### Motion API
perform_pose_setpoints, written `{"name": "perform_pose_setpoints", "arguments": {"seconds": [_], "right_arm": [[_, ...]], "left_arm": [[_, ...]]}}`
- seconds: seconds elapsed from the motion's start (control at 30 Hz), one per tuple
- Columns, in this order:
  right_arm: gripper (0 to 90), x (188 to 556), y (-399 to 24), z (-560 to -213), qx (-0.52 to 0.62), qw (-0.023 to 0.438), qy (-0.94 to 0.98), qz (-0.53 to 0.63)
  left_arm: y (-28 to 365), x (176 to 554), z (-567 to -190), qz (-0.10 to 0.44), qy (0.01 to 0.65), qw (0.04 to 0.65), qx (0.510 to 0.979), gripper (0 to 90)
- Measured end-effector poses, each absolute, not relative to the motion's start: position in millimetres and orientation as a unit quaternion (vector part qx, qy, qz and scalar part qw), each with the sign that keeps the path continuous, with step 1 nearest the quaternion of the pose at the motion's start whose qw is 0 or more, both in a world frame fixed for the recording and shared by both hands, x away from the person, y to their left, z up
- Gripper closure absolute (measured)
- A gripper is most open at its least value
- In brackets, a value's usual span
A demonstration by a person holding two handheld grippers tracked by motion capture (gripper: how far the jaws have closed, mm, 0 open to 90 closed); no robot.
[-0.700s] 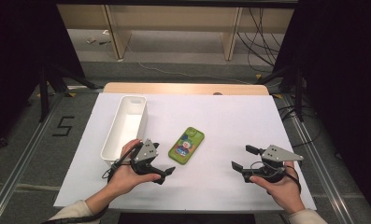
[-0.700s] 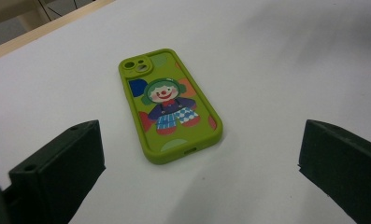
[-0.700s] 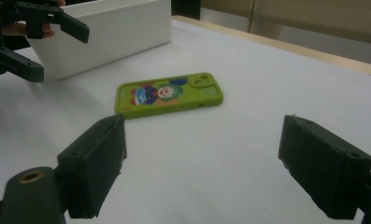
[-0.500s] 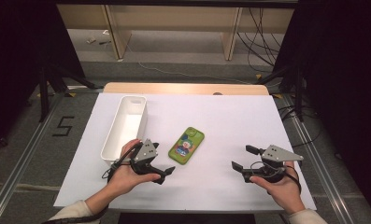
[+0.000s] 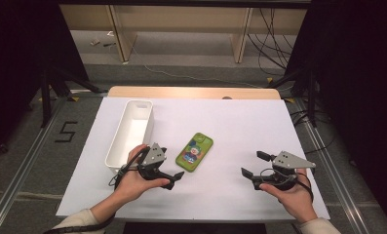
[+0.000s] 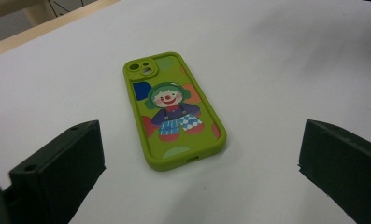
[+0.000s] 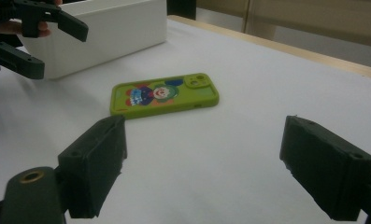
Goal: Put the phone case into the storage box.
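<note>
White paper covers the table [image 5: 240, 122] in front of you, with dark floor and shelving beyond. Largest on it is the white bin [image 5: 130, 134], just behind your left gripper [image 5: 174, 179]. That gripper's jaws stand wide with nothing between them, and the right gripper [image 5: 252, 165] is likewise spread and empty, well off to the other side.

The green phone case [image 6: 173, 109] lies flat, picture side up, a little ahead of your left fingers [image 6: 61, 161] and centred on the gap between them. It looks light, rubbery and a bit flexible (probably grippy rather than slick), so it may bow if squeezed hard. It sits low on the paper, so take it across the two long edges near the middle, with the pads right down at the surface.
</note>
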State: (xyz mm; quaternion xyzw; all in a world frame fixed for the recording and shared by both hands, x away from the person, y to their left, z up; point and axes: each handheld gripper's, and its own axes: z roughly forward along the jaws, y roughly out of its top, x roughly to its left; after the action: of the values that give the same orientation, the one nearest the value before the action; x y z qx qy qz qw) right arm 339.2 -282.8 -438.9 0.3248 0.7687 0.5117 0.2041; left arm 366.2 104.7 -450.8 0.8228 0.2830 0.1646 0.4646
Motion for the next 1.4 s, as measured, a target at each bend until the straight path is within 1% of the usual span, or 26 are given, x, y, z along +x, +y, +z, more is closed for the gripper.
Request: {"name": "perform_pose_setpoints", "arguments": {"seconds": [0.2,0.4,0.73,0.97,1.4], "right_arm": [[15.6,339,-280,-439,0.324,0.205,0.77,0.51],[15.4,339,-280,-439,0.323,0.203,0.771,0.51],[15.4,338,-280,-438,0.323,0.203,0.769,0.513],[15.2,338,-279,-438,0.322,0.205,0.769,0.513],[15.2,339,-278,-439,0.32,0.203,0.769,0.515]], "left_arm": [[93,376,-450,0.167,0.294,0.454,0.824,0.0],[77,387,-451,0.157,0.306,0.45,0.824,0.0],[50,409,-452,0.157,0.302,0.44,0.831,0.0],[33,429,-459,0.156,0.318,0.42,0.836,0.0],[8,462,-469,0.154,0.333,0.405,0.837,0.0]]}}
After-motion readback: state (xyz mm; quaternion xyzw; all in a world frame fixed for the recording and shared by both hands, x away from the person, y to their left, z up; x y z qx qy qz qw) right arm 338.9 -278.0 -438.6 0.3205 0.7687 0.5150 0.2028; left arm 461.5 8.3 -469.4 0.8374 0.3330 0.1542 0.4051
